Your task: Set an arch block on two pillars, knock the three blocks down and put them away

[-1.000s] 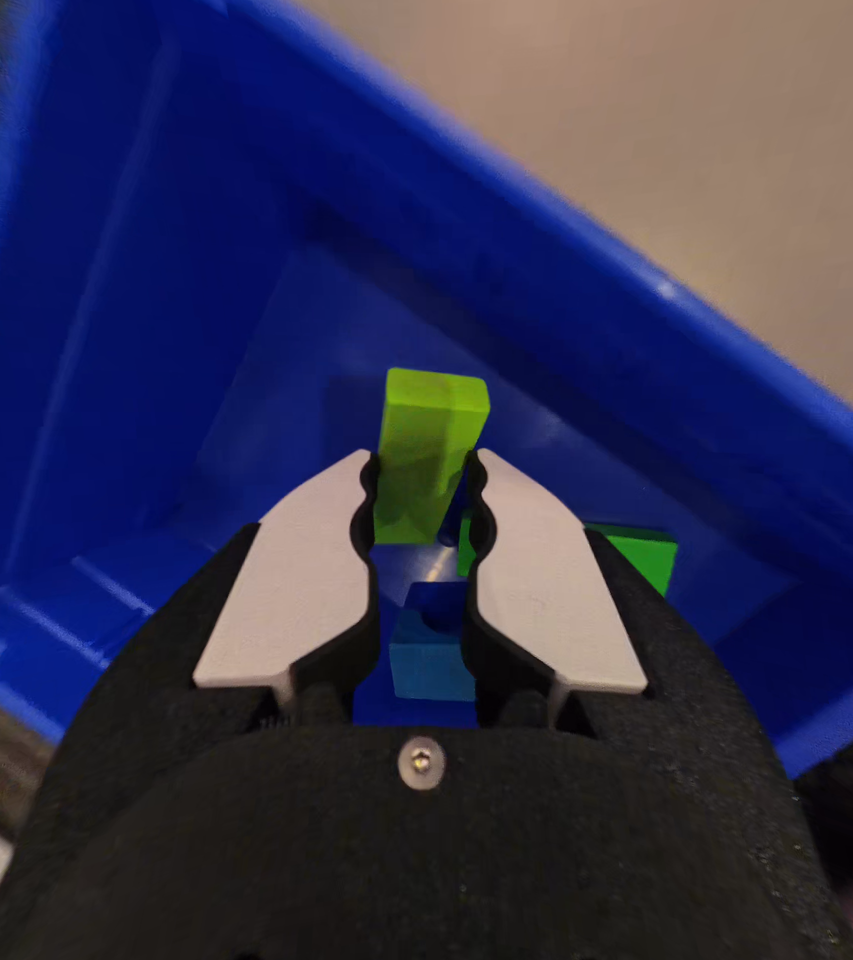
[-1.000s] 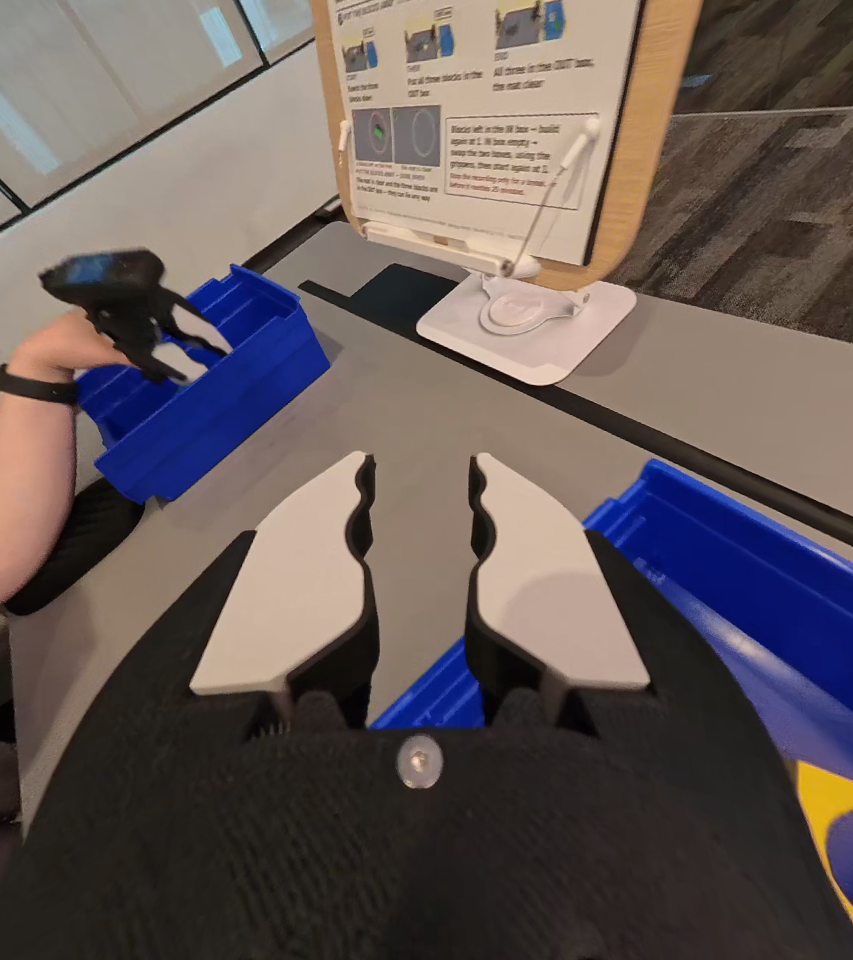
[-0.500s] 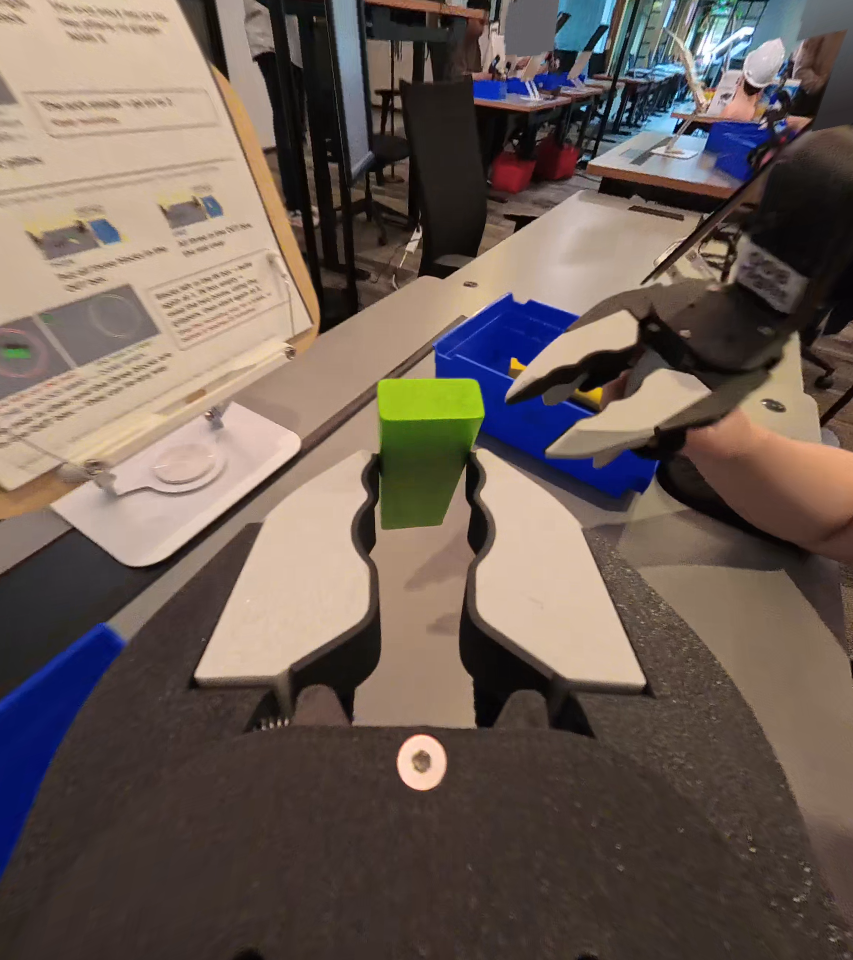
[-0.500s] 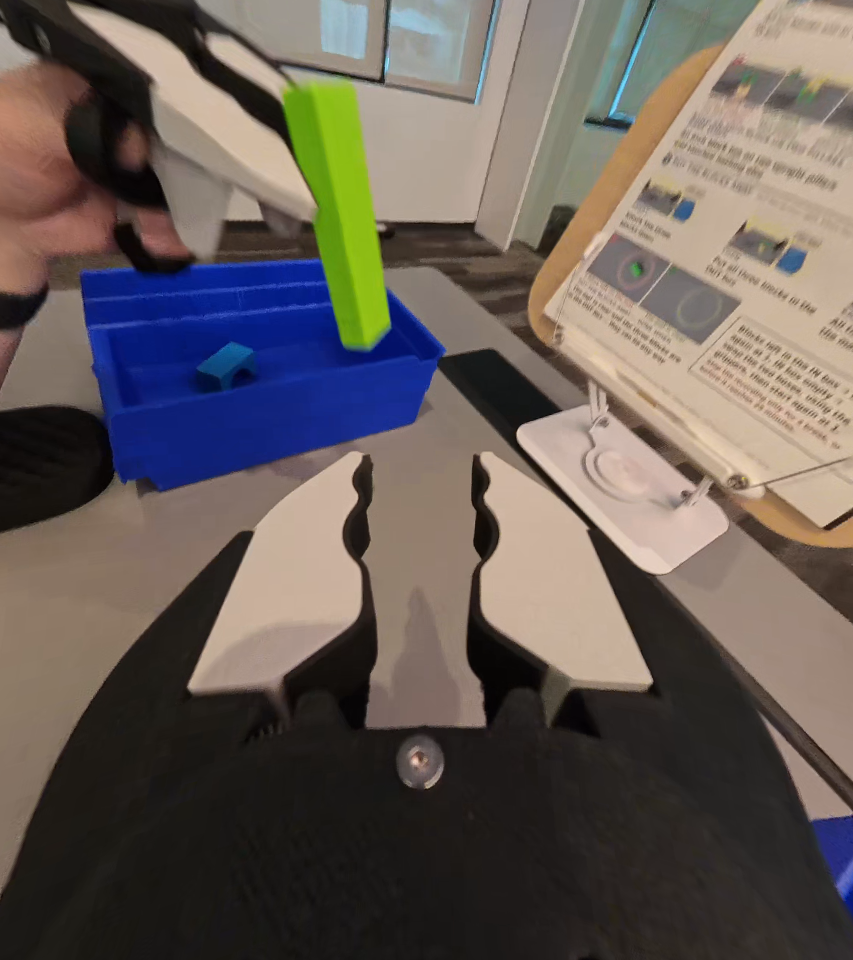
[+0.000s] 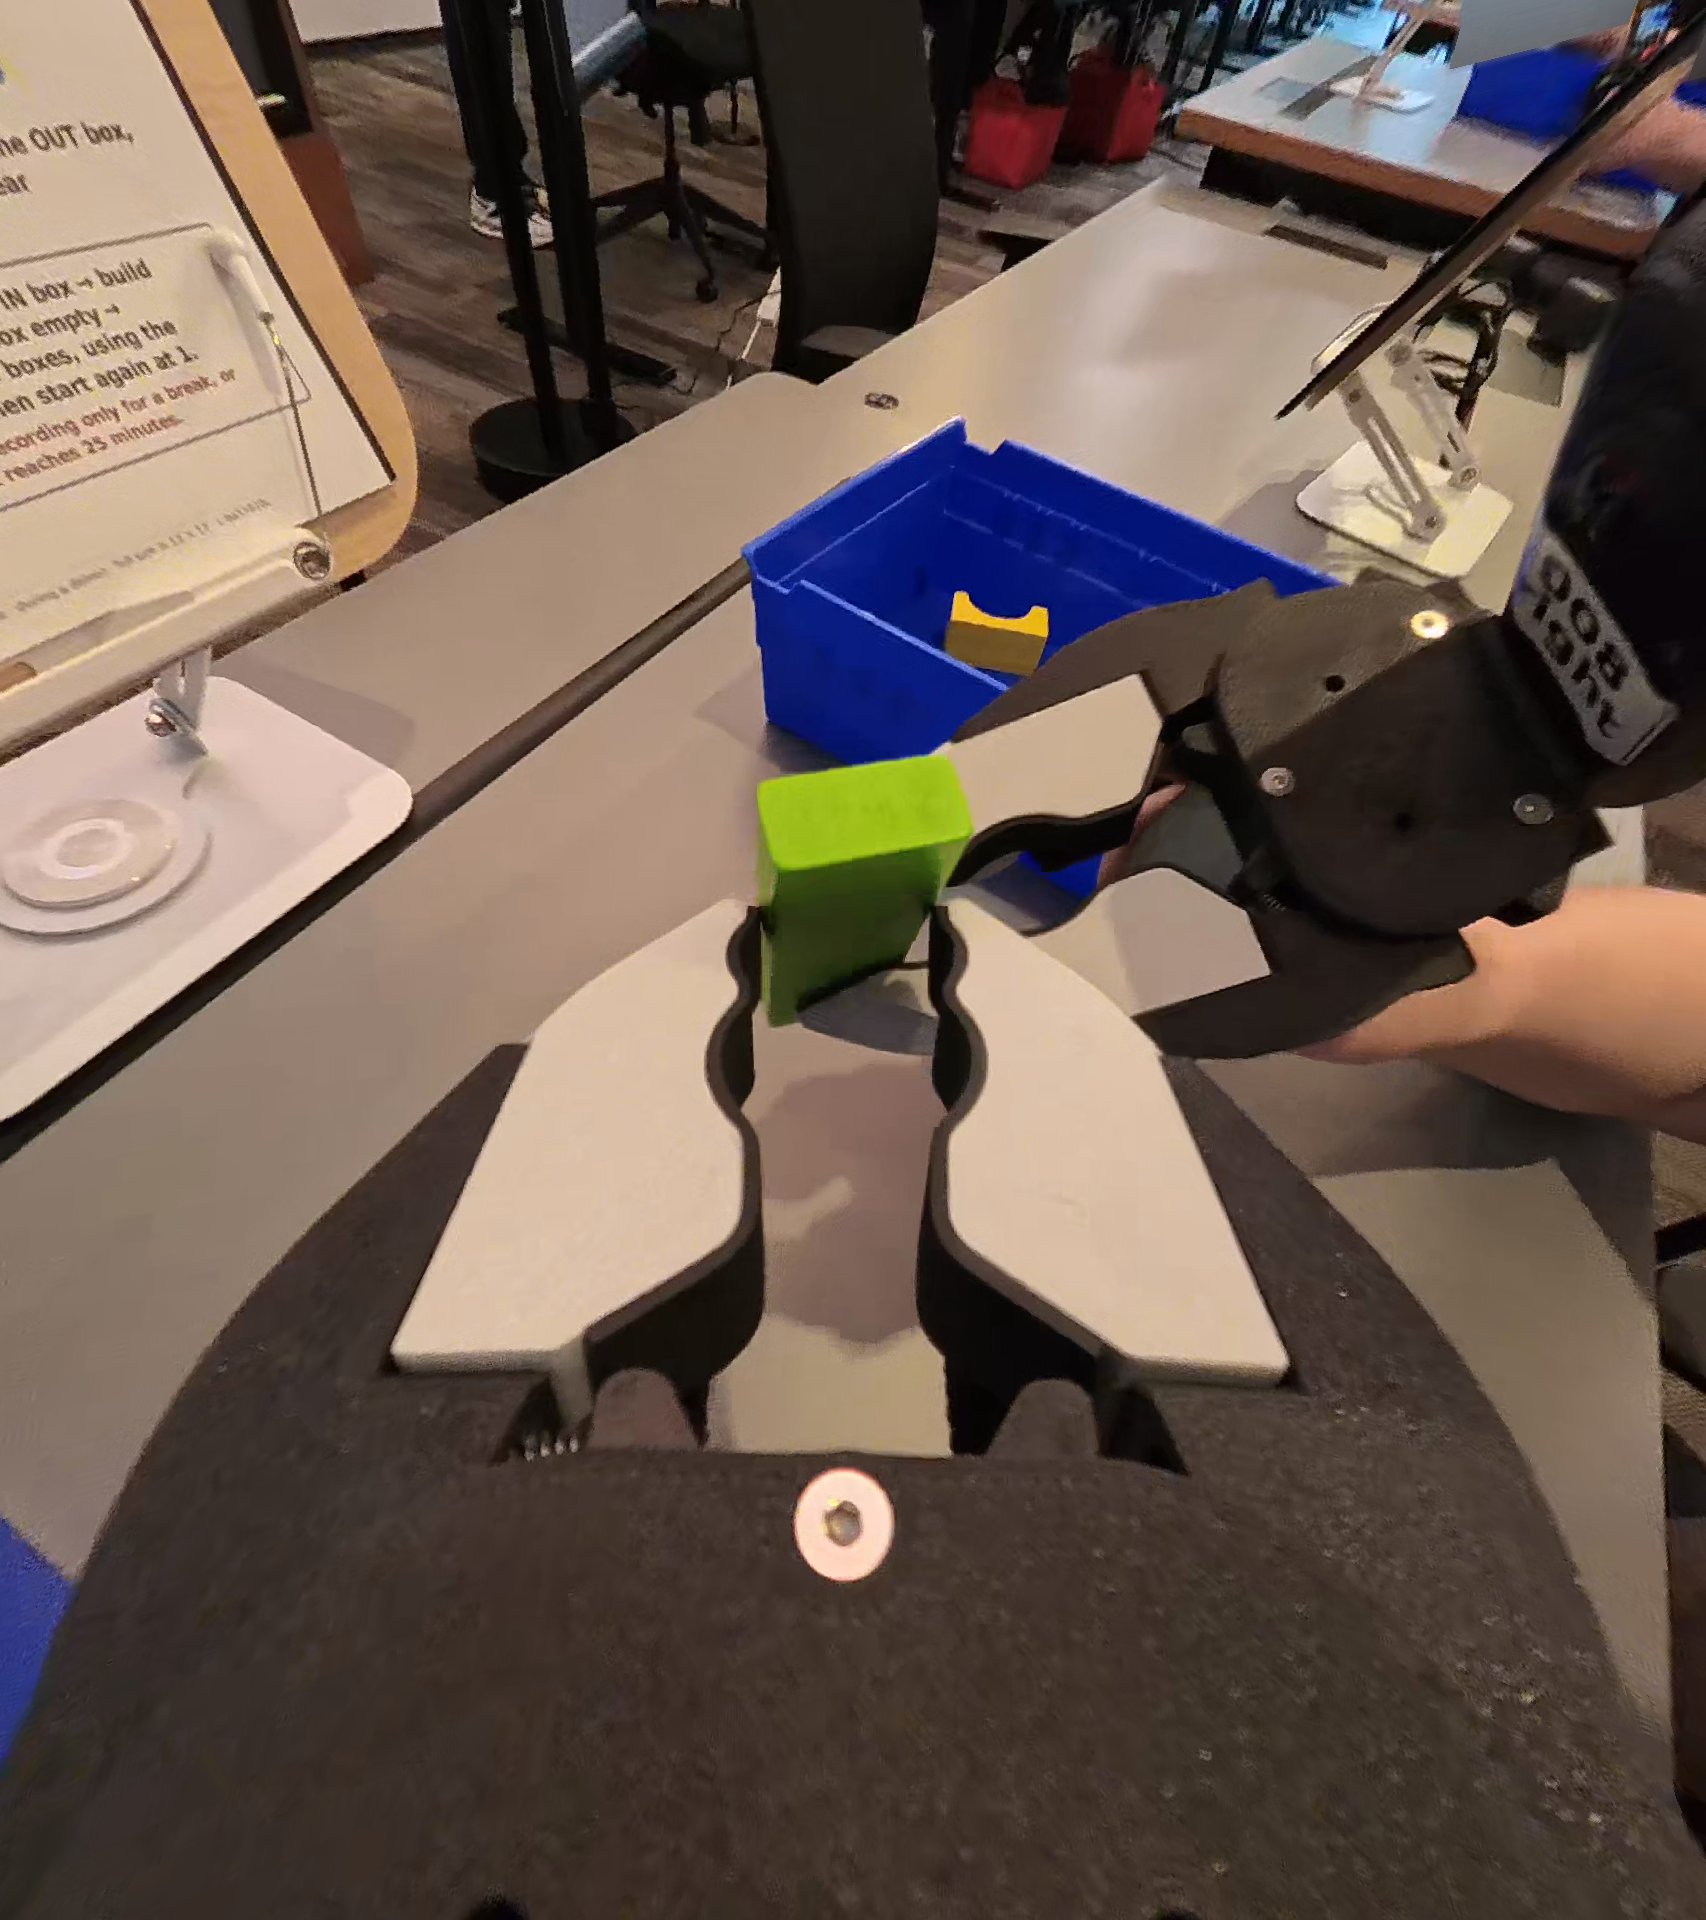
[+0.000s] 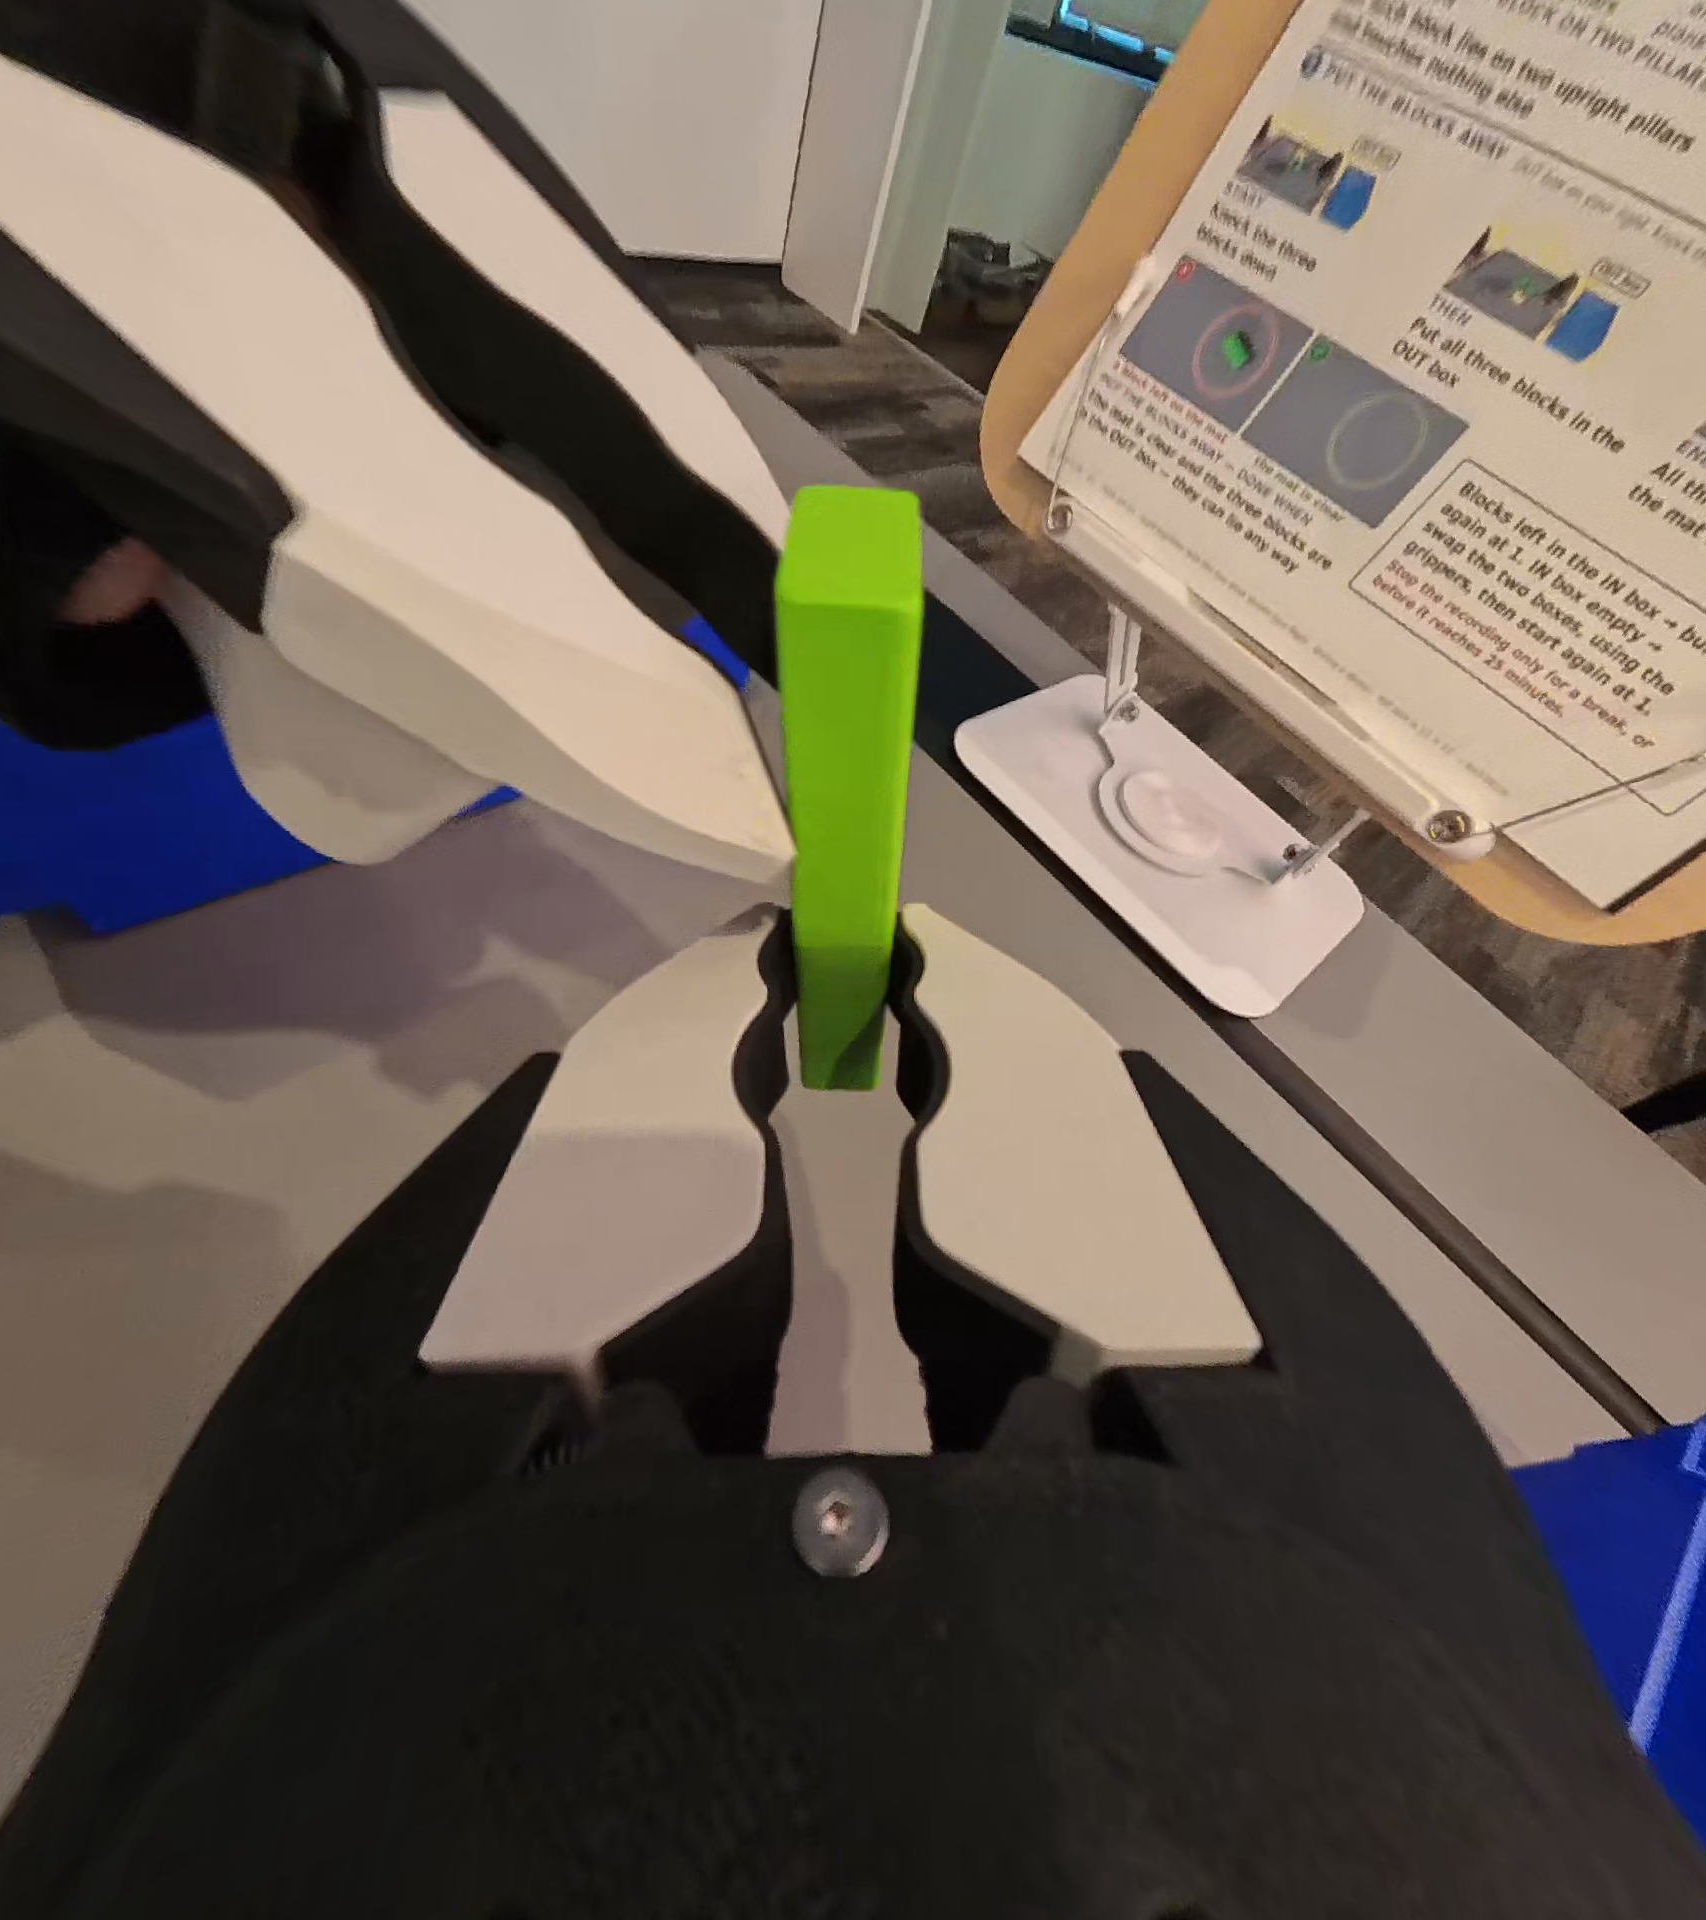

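Green pillar block (image 6: 849, 748) upright above grey surface (image 5: 537, 831), between both claws. Left claw (image 5: 844, 935) grips it; right claw (image 6: 836, 925) clamps its lower end too. Yellow arch block (image 5: 996, 634) in blue bin (image 5: 859, 644) near surface's far edge.

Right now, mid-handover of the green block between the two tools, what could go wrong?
1. The left tool pinches the lime-green rectangular block only at its fingertips, so the block could pivot or slip out.
2. The right tool brackets the block's lower end, but a firm grip isn't evident. Releasing early would likely drop it onto the grey table.
3. Both tools crowd the block and may bump each other.
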### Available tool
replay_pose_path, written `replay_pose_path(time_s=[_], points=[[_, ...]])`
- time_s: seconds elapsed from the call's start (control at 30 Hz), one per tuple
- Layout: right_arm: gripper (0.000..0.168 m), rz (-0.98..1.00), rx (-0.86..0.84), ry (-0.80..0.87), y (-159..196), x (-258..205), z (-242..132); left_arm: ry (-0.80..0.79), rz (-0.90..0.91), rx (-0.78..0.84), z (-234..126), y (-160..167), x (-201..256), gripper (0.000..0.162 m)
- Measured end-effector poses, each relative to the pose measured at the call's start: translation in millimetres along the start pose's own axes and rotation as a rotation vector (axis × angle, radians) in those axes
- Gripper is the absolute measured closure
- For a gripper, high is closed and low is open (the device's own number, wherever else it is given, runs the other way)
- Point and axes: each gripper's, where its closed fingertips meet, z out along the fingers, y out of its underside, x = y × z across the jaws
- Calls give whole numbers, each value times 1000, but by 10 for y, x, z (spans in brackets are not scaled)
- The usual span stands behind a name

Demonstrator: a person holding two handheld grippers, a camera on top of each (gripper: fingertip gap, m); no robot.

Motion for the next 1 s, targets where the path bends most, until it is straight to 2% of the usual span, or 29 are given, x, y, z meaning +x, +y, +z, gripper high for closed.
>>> replay_pose_path(time_s=[0.13, 0.23, 0.33, 0.5, 0.63, 0.73, 1.0], points=[[151, 97, -21, 56, 307, 178, 84, -63, 22, 60, -166, -132, -128, 126], [151, 221, -41, 198, 790, 452, 148, -142, 35, 100, -438, -252, -306, 125], [151, 354, -71, 281, 1208, 616, 196, -124, 17, 179, -680, -398, -304, 129], [151, 444, -196, 365, 1601, 713, 214, -142, 39, 247, -933, -505, -286, 134], [151, 417, -230, 422, 1658, 728, 143, -153, 64, 277, -1079, -566, -245, 136], [151, 416, -310, 418, 1768, 677, 133, -139, 69, 286, -1162, -578, -212, 138], [150, 420, -386, 432, 1870, 577, 64, -119, 55, 294, -1383, -564, -232, 140]])
